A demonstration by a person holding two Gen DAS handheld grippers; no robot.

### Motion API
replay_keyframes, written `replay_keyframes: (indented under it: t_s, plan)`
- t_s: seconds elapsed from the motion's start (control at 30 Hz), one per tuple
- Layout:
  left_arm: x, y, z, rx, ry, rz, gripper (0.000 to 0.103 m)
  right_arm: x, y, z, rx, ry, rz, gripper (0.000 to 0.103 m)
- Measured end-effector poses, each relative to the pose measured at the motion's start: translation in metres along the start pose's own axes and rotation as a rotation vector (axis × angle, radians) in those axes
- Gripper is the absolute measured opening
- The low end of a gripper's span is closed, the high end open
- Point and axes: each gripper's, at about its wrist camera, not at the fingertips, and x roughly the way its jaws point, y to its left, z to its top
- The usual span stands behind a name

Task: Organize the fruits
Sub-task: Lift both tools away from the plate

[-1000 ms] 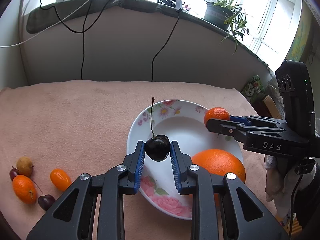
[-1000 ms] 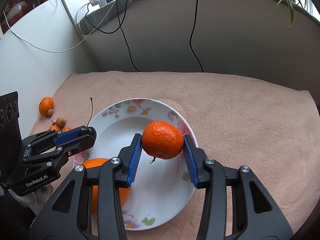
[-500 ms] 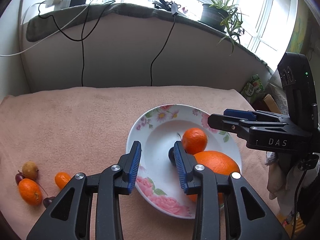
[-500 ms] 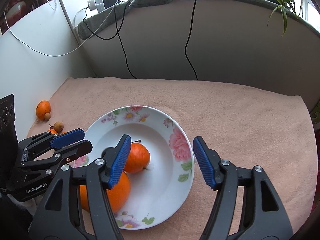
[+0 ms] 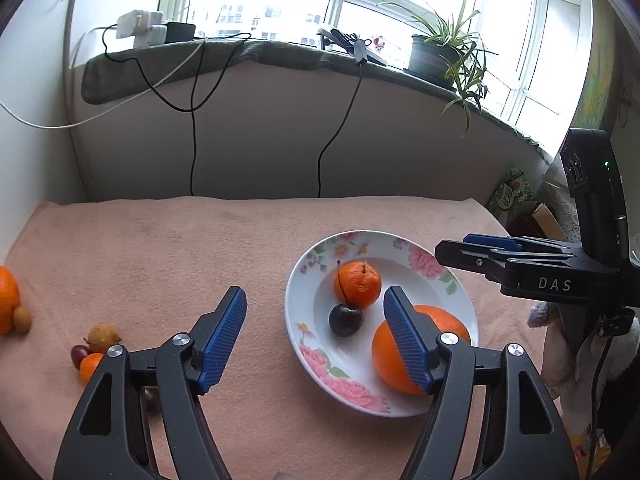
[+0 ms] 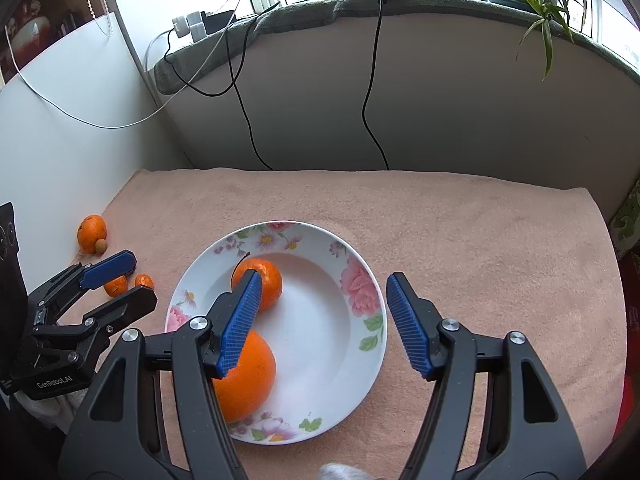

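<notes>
A white flowered plate [image 5: 424, 400] lies on the pink cloth and holds a small tangerine [image 5: 357, 284], a dark cherry [image 5: 346, 320] with a long stem, and a large orange [image 5: 388, 360]. My left gripper [image 5: 316, 338] is open and empty above the plate's left edge. In the right wrist view the plate [image 6: 360, 320] shows the tangerine [image 6: 270, 280] and the large orange [image 6: 252, 376]; the cherry is hidden behind a finger. My right gripper [image 6: 322, 326] is open and empty above the plate.
Loose fruit lies at the left of the cloth [image 5: 160, 248]: a tangerine [image 5: 6, 300] with a small brown fruit [image 5: 22, 319], then a brown fruit [image 5: 103, 334], a dark cherry [image 5: 78, 354] and a kumquat [image 5: 91, 366]. Cables hang down the back wall.
Both grippers opened and let go: the cherry and the small tangerine now lie in the plate. Both grippers have pulled back and up, and the left one has shifted left.
</notes>
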Motion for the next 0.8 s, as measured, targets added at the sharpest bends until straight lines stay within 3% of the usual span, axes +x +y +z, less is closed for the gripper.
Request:
replay_keyframes:
  t_s: [0.5, 0.8]
  plan:
    - [-0.058, 0.063, -0.022, -0.059, -0.052, 0.121, 0.073, -0.019, 0.073, -0.005, -0.109, -0.033, 0.079, 0.067]
    - [-0.075, 0.122, -0.051, -0.144, -0.017, 0.206, 0.073, -0.014, 0.121, -0.018, -0.185, -0.014, 0.169, 0.067]
